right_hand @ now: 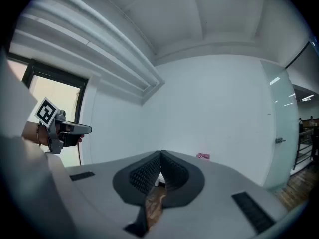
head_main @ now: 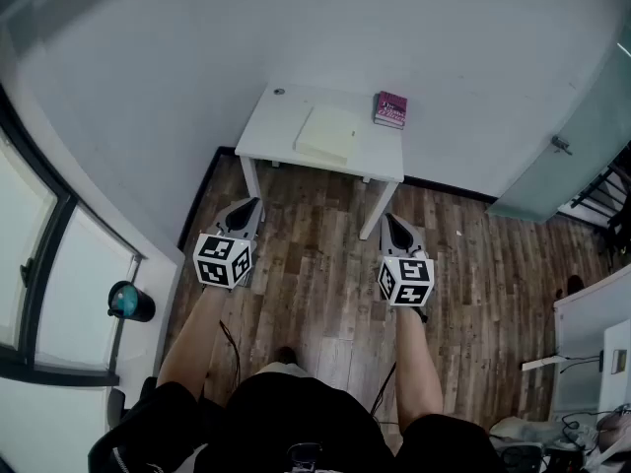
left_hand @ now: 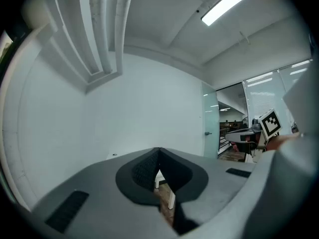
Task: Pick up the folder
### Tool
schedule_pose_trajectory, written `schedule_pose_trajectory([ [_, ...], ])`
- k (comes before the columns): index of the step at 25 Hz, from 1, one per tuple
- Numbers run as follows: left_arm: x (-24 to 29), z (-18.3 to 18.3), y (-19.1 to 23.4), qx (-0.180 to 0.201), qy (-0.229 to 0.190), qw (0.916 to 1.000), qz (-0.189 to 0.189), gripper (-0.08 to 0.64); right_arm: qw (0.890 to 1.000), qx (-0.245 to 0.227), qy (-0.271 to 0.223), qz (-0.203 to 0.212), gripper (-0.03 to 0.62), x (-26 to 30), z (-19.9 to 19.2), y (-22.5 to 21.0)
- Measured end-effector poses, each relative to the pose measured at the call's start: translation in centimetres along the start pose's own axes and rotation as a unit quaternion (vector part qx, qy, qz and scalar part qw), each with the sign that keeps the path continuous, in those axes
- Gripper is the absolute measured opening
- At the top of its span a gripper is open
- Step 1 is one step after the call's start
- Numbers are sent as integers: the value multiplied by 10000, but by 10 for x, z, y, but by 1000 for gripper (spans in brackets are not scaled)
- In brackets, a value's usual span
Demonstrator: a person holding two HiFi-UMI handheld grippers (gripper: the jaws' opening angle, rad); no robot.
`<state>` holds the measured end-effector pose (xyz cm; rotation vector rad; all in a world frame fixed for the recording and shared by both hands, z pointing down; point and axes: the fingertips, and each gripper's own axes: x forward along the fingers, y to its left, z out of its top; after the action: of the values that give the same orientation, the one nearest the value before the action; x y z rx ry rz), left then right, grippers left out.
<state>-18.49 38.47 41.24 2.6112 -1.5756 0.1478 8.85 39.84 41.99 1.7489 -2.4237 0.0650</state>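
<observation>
A pale cream folder (head_main: pixel 330 133) lies flat on a small white table (head_main: pixel 276 126) against the wall in the head view. My left gripper (head_main: pixel 246 208) is held out over the wooden floor, short of the table's left leg, jaws shut and empty. My right gripper (head_main: pixel 394 222) hovers level with it near the table's right leg, also shut with nothing in it. In the left gripper view the tips (left_hand: pixel 158 151) meet, and a table leg (left_hand: pixel 172 199) shows through the gap below. In the right gripper view the tips (right_hand: pixel 161 155) touch too.
A dark red book (head_main: pixel 390 109) sits at the table's right back corner, and shows as a small pink strip (right_hand: pixel 203 156) in the right gripper view. A glass door (head_main: pixel 572 146) stands at right, a window (head_main: pixel 39 264) at left, a desk (head_main: pixel 592 333) with cables at lower right.
</observation>
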Motion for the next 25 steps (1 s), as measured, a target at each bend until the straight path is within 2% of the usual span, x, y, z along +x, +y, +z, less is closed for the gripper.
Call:
schedule_pose_trajectory([
  [13,-6,-12,49,-92,-6,9999,71,21,9998,54,25,203,25,35,-5,45],
  [25,3,-26,80,-110,150,9995,252,21,9988,23,72,477,25,82,-9,65],
])
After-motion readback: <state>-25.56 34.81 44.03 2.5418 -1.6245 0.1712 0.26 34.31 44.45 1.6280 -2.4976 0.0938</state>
